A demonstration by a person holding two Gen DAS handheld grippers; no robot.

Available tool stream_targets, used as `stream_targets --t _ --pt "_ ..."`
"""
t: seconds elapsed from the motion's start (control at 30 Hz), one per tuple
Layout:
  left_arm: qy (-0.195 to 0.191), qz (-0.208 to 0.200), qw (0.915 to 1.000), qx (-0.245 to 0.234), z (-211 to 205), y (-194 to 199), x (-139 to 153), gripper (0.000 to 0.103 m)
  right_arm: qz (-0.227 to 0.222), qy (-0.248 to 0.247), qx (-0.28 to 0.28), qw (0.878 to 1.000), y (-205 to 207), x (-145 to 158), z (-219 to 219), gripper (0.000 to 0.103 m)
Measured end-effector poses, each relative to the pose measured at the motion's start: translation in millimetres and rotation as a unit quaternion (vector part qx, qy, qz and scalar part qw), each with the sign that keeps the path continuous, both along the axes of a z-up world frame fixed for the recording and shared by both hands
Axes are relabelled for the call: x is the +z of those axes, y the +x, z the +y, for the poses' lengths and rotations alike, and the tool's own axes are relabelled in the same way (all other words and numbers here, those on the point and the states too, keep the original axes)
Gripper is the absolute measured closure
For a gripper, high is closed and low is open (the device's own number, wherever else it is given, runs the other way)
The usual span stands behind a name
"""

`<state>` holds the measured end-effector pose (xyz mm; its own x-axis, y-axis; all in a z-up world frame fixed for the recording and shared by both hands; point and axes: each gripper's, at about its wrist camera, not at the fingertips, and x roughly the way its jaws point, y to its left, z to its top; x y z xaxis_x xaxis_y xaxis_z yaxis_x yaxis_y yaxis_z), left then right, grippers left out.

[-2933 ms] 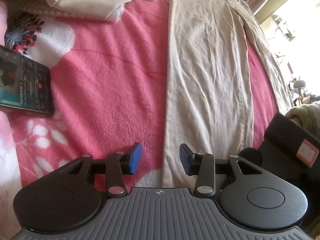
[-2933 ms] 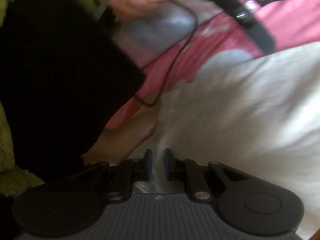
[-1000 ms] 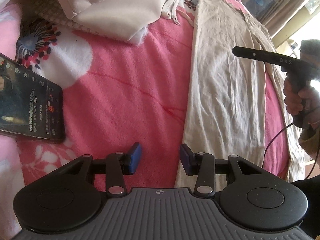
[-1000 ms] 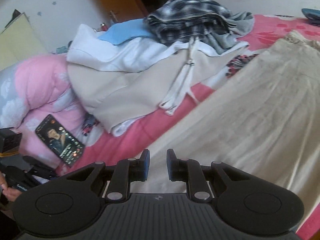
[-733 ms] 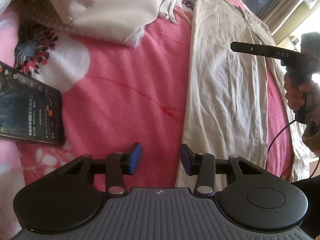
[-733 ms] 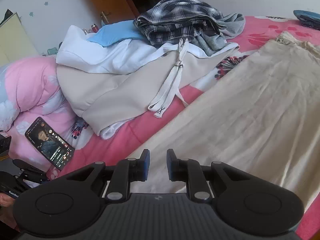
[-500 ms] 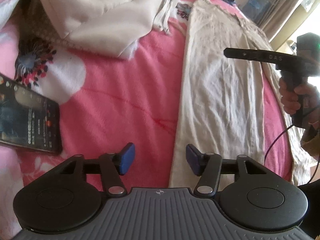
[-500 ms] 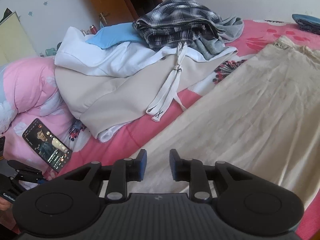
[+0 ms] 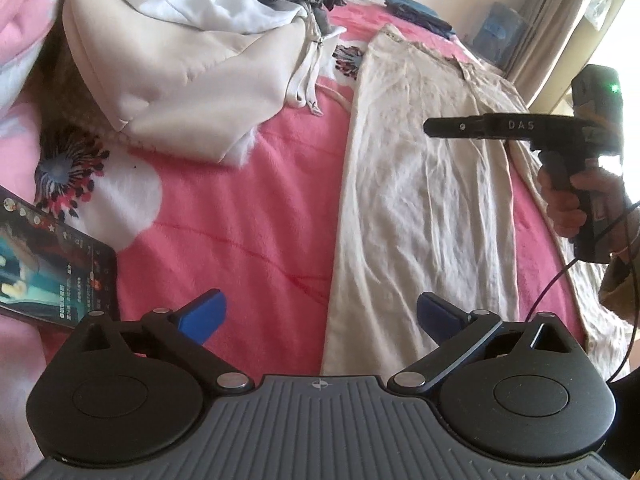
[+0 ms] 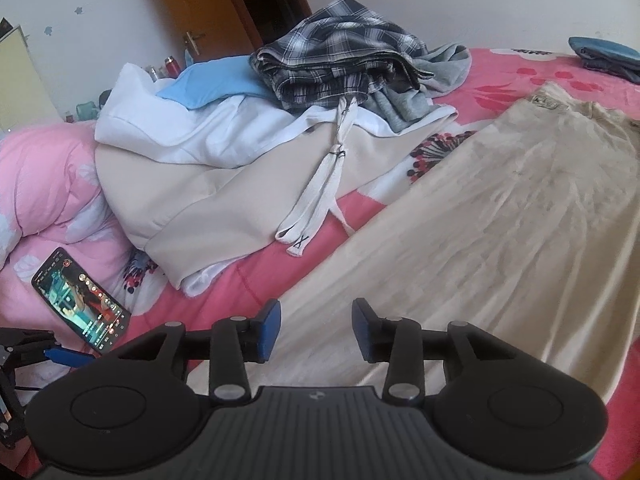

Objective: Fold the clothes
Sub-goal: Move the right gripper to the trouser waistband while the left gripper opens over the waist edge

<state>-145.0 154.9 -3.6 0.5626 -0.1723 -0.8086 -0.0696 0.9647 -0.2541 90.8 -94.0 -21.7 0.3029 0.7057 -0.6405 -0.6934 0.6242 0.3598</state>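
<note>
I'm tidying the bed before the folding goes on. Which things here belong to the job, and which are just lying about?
Belongs to the folding:
- beige trousers, spread flat
- heap of clothes
- left gripper and right gripper, both opening, nothing between them

Lying about:
- phone, screen lit
- blue bundle

place: home bedroom | cues: pink floral bed [image 10: 260,276], clothes pile [image 10: 248,148], door [image 10: 188,4]

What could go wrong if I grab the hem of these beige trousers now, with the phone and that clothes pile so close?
The left hand-held gripper, jaws opening and nothing between them, straddles the beige trousers' edge over the pink blanket, so it may pinch blanket too. The lit phone lies near that hem; a sweeping fold could knock it. The hoodie's drawstrings dangle close to the trousers and might snag.
</note>
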Motion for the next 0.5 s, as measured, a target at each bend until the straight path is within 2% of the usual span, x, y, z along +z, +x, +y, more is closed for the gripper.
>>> stream_targets --t 0.23,0.5 --pt "0.003 -0.016 0.9998 -0.007 -4 -3 2 0.0 -0.003 0.006 -0.019 1.0 5 6 -5 0.058" --pt "-0.017 -0.014 0.9997 -0.01 -3 2 -2 0.0 -0.014 0.027 -0.039 0.999 11 17 -14 0.057"
